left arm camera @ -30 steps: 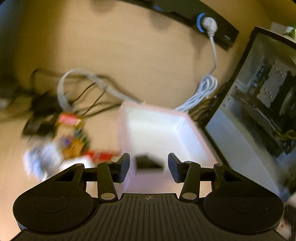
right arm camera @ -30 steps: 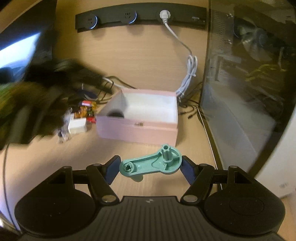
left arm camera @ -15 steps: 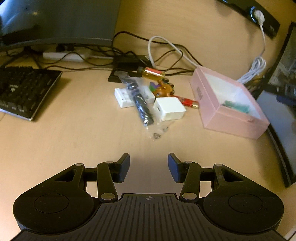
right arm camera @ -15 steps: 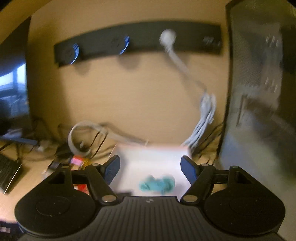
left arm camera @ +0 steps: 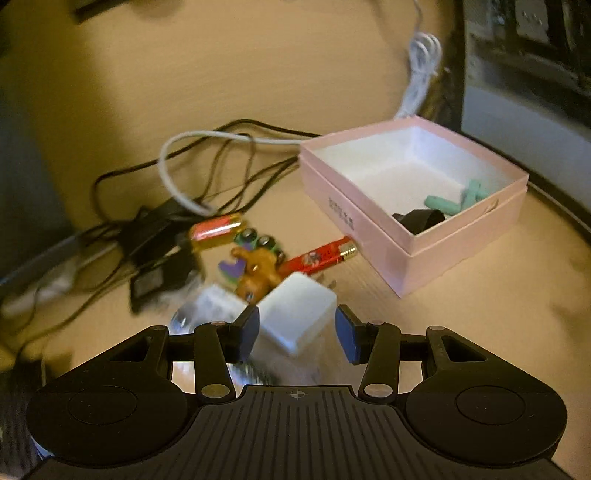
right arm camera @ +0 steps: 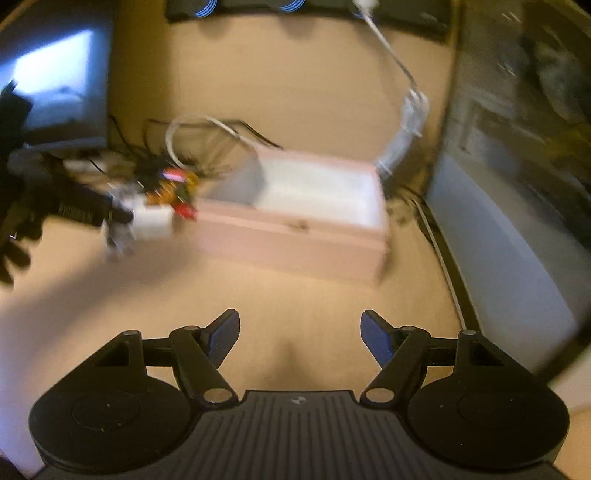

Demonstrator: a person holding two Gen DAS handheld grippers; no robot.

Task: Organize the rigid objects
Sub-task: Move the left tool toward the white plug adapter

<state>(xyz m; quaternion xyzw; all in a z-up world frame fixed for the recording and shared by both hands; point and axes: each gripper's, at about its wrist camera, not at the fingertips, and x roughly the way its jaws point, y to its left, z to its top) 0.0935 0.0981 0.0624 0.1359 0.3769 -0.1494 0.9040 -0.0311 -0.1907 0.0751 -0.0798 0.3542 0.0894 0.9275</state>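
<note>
My left gripper [left arm camera: 297, 332] is open and low over the desk. A white charger block [left arm camera: 295, 314] lies between its fingertips, and the pads do not press on it. Behind the block lie an orange figure [left arm camera: 258, 269], a red and gold cylinder [left arm camera: 321, 254] and a yellow-red tube [left arm camera: 218, 230]. The pink box [left arm camera: 388, 236] stands to the right and holds a green plastic part [left arm camera: 454, 201] and a black piece [left arm camera: 417, 218]. My right gripper [right arm camera: 299, 332] is open and empty in front of the pink box [right arm camera: 295, 243].
Tangled black and white cables [left arm camera: 207, 173] lie behind the pile. A glass-sided computer case [right arm camera: 517, 184] stands on the right. A white coiled cord [right arm camera: 406, 129] hangs from a black socket strip [right arm camera: 295, 7] on the wall. A monitor [right arm camera: 55, 74] is at the left.
My left gripper swung from the box to the pile and came down around the white charger. My right gripper let the green part drop into the box and drew back.
</note>
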